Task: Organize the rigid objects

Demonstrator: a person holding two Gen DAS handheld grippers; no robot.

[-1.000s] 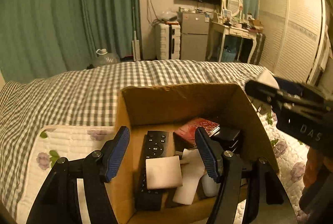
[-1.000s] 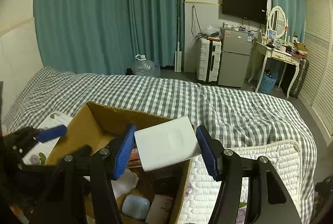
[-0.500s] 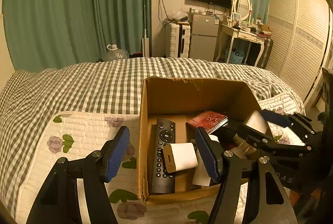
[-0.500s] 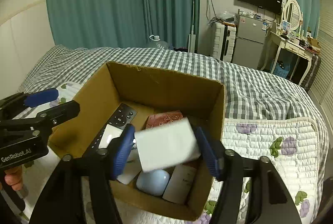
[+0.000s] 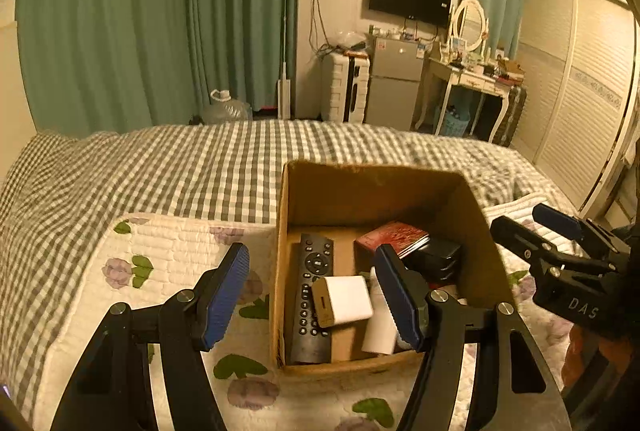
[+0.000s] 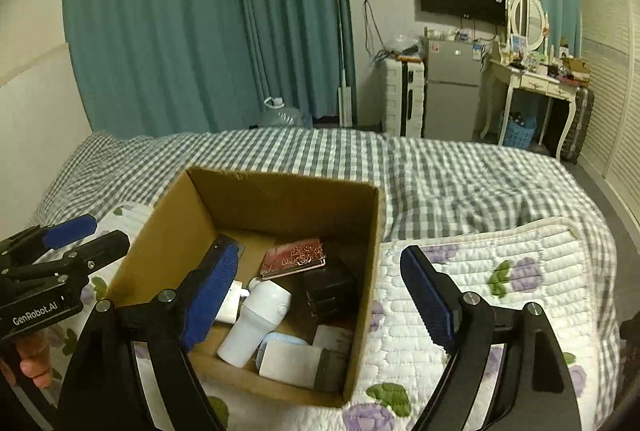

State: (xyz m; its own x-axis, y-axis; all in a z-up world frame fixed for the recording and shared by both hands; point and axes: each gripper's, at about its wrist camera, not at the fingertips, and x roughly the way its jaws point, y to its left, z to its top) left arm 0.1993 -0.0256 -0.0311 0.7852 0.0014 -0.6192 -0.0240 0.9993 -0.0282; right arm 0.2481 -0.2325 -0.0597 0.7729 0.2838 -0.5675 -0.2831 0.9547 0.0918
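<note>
An open cardboard box [image 5: 376, 175] stands on the bed. It holds a black remote [image 5: 312, 295], a small white block [image 5: 346, 301], a red patterned case [image 5: 392, 237] and a black object [image 5: 436, 259]. My left gripper [image 5: 312, 297] is open and empty, above the box's near left corner. In the right wrist view my right gripper [image 6: 320, 297] is open and empty over the box [image 6: 280, 183]. Below it lie a flat white box [image 6: 290, 359], a white bottle [image 6: 256, 327], a pale blue case [image 6: 284, 339] and the red case [image 6: 294, 257]. Each gripper shows in the other view: right gripper [image 5: 536, 227], left gripper [image 6: 86, 237].
The box rests on a white quilted floral pad [image 6: 500, 271] over a grey checked bedspread [image 5: 160, 167]. Beyond the bed are green curtains, a water jug [image 5: 226, 109], a suitcase, a small fridge [image 5: 394, 83] and a dressing table. A hand [image 6: 30, 359] holds the left gripper.
My right gripper opened and let go of the flat white box, which now lies in the cardboard box. My left gripper drew back and up, away from the box.
</note>
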